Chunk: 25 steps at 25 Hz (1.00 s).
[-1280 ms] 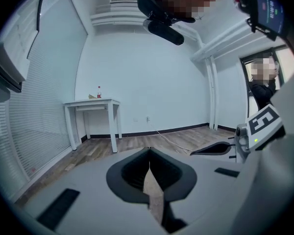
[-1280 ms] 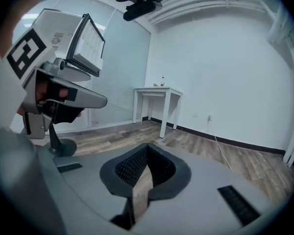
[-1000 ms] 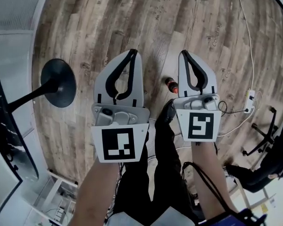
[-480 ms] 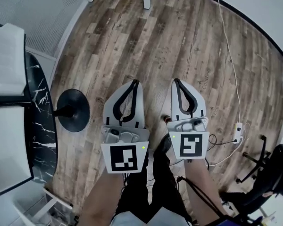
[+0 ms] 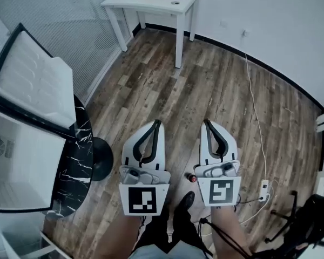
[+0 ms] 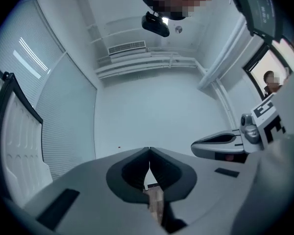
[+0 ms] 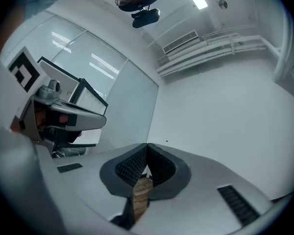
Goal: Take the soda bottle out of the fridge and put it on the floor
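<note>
Down on the wood floor (image 5: 227, 90), the soda bottle (image 5: 193, 177): small, dark, with a red band, touched by neither gripper. From the head view, set in the gap between the two, just beside the rear of the right gripper (image 5: 206, 121) and ahead of a black shoe (image 5: 184, 201), well apart from both sets of tips. Pinched fully together, the left gripper (image 5: 157, 122), nothing inside, only floor showing through the slot behind its tips; closed tight and empty too, the right gripper. Both side by side, pointing roughly level toward a white wall. Against a second ago: far more of the room in view, with a white surface (image 5: 151, 1) at the far wall and a white panel with a black rim (image 5: 38, 85) at the left; the bottle now beside the right gripper's marker end rather than its mid-length; same closed state for both. Bottle's label too small to read; otherwise only a black-and-white square marker (image 5: 142, 199) on each gripper's cube.
</note>
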Available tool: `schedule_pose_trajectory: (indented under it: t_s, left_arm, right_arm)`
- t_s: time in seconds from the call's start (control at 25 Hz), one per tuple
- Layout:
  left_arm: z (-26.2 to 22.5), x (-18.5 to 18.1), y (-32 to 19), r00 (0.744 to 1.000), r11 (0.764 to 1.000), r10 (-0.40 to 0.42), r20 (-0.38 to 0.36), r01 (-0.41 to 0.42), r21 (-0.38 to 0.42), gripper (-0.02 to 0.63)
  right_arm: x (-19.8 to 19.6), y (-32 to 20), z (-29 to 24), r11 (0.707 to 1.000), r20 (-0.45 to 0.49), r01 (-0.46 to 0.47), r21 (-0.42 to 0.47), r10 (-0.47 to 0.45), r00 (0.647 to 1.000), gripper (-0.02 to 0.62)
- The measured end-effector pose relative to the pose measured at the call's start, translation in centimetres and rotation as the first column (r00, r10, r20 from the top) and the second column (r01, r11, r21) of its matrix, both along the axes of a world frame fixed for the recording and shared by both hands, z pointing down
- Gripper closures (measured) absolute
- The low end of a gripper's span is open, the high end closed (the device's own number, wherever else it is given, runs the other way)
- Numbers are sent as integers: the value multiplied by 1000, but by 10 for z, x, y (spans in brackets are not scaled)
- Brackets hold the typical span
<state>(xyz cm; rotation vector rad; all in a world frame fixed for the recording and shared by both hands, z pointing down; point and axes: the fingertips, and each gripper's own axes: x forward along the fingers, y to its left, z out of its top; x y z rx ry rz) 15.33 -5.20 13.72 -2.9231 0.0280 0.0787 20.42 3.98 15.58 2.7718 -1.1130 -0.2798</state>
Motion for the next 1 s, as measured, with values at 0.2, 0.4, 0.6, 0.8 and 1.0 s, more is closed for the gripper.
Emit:
schedule_pose_trajectory:
  t_s: [0.2,0.4,0.6,0.8,1.0]
  left_arm:
    - [-75,-28,-8,998,998,-26,-52,29,52,589]
    - [-128,-58,-11,992,998,-61,-114,61,0,589]
    - [-164,-80,-10,987,992,-61,-150,77,98,589]
    - [-199,-96,-15,975,990,-80,-207,101,94,589]
    - [-224,-107,-18,960,989,-90,-265,116,86,589]
  right_arm:
    - [-29,-9,-73,1000,-57,24,15,-23,998,581]
    - [-59,-15,-131,998,-107,55,32,-52,993,581]
    - [-74,-14,-167,998,-135,57,35,-52,990,582]
    - [-87,-14,-207,996,-197,64,58,-51,979,583]
    - [-101,-20,-235,994,-257,84,73,-63,964,583]
